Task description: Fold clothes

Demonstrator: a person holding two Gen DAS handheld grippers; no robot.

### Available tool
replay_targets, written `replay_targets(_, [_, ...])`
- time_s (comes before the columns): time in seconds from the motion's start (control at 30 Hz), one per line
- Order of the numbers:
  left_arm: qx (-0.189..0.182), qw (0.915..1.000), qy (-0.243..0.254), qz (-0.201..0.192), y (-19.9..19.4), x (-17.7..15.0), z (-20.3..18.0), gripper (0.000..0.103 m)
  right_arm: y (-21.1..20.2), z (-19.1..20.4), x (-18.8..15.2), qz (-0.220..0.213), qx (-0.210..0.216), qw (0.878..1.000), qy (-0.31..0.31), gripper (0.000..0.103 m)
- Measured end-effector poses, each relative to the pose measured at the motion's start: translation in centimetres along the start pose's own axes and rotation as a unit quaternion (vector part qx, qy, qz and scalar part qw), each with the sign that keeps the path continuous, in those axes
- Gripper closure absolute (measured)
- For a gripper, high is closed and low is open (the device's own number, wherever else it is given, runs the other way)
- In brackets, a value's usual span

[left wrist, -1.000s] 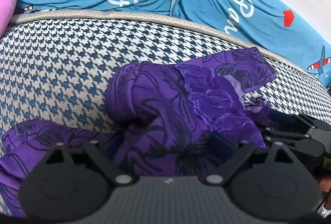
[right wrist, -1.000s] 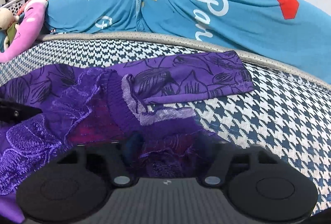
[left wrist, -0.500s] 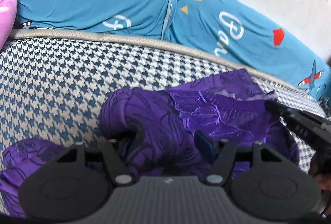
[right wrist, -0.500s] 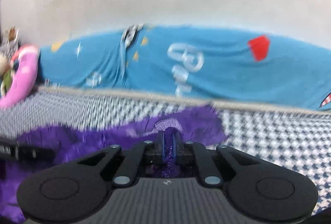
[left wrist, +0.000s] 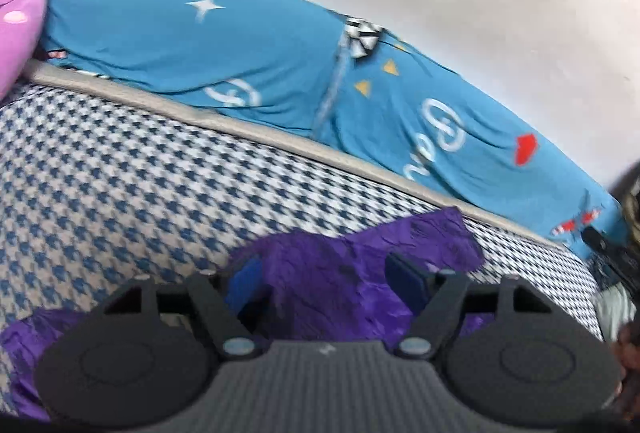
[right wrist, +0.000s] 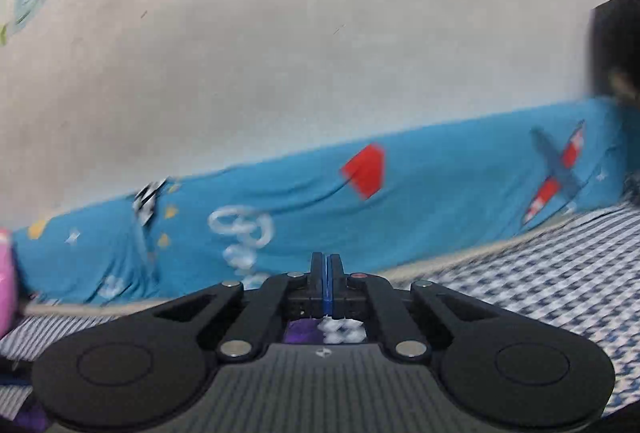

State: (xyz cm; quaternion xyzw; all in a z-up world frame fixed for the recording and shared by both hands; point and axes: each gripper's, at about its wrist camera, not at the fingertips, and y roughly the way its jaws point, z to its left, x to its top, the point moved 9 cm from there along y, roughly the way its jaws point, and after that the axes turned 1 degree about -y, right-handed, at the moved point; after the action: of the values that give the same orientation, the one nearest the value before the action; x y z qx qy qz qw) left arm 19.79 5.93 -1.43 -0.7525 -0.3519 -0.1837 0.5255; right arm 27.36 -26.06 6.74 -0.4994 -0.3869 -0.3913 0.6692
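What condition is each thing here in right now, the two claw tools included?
Left gripper: open, purple cloth bunched between its fingers.
Right gripper: fingers pressed together; whether they pinch cloth is hidden.
Purple garment: crumpled, unfolded, lying on the checked cover.
Checked cover: spread flat.
Blue printed sheet: draped, wrinkled, along the wall.
Pink plush: propped at the edge.

1. This is a home, most likely a bedroom.
2. A bed (left wrist: 120, 169) with a houndstooth cover fills the view.
3. At 12 o'clock a blue printed pillow (left wrist: 240, 49) lies against a plain wall (right wrist: 280, 33).
4. At 10 o'clock sits a pink plush toy (left wrist: 16, 13).
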Motion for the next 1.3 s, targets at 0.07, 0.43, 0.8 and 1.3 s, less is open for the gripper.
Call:
replay_targets(0.07, [0.012, 0.9999, -0.009, 0.003, 0.3, 0.2, 0.9, 0.027, 0.6, 0.9, -1.2, 0.025, 0.019, 0.999, -0.011, 0.100])
replay_targets(0.43, [0.023, 0.9977, 0.001, 0.063, 1.6, -2.5, 1.6, 0.006, 3.0, 1.8, -7.2, 0.143, 0.059, 0.987, -0.037, 0.051])
replay_targets(0.8, [0.010, 0.9939, 0.026, 0.107, 2.6, -4.7, 0.3, 0.000, 4.9, 0.3, -11.7, 0.234, 0.055, 0.971, -0.020, 0.031])
replay_targets(1.3, [0.026, 0.9917, 0.069, 0.105, 3.8, -5.9, -1.6, 0.027, 3.2, 6.3, -14.6, 0.254, 0.138, 0.954, -0.083, 0.068])
